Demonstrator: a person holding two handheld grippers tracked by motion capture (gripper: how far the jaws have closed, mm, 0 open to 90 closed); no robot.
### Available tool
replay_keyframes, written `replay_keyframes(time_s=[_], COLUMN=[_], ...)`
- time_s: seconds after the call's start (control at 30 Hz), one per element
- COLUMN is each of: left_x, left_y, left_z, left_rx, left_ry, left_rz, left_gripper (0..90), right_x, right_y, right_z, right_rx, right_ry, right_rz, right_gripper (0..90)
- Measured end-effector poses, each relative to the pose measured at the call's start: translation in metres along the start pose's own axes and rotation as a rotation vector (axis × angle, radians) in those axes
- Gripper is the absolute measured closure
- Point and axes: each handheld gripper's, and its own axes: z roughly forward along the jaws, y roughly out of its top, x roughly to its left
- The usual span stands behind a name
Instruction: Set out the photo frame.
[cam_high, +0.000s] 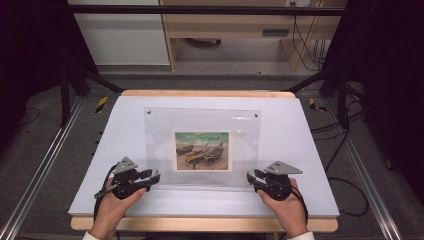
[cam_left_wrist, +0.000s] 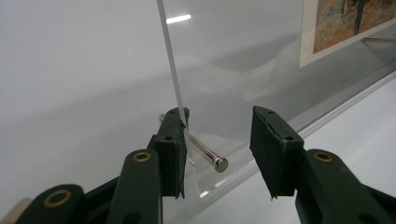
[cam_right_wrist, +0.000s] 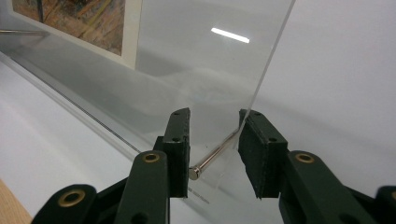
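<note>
**At the near corners of the acrylic frame: both grippers set on its metal pins**

On the white board (cam_high: 125, 130) lies a clear acrylic frame (cam_high: 160, 125) holding a boat picture (cam_high: 202, 150) at its middle, and everything here is placed against that frame. At its near left corner sits the left gripper (cam_high: 152, 176), held in the person's left hand (cam_high: 114, 207). In the left gripper view the jaws stand apart around that corner: one pad touches the frame's side edge, the other hangs clear of it, and a metal pin (cam_left_wrist: 208, 152) sticks out between them. At the frame's near right corner sits the right gripper (cam_high: 251, 178), in the right hand (cam_high: 287, 205). In the right gripper view its jaws straddle the corner and its metal pin (cam_right_wrist: 214, 156); one pad meets the pin's head, the other rests against the frame's edge, though whether they truly pinch I cannot tell. The picture lies inside the frame, well apart from both corners.
</note>
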Motion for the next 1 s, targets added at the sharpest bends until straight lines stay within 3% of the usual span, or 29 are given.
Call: replay_keyframes(time_s=[1.0], left_x=[-0.0023], left_y=[-0.0044], left_z=[-0.0009], left_rx=[0.007], left_ry=[0.006], left_rz=[0.011], left_gripper=[56.4], right_x=[0.0014], right_y=[-0.0036], right_z=[-0.0019], right_rx=[0.006], right_ry=[-0.001], right_rz=[-0.011], right_gripper=[66.1])
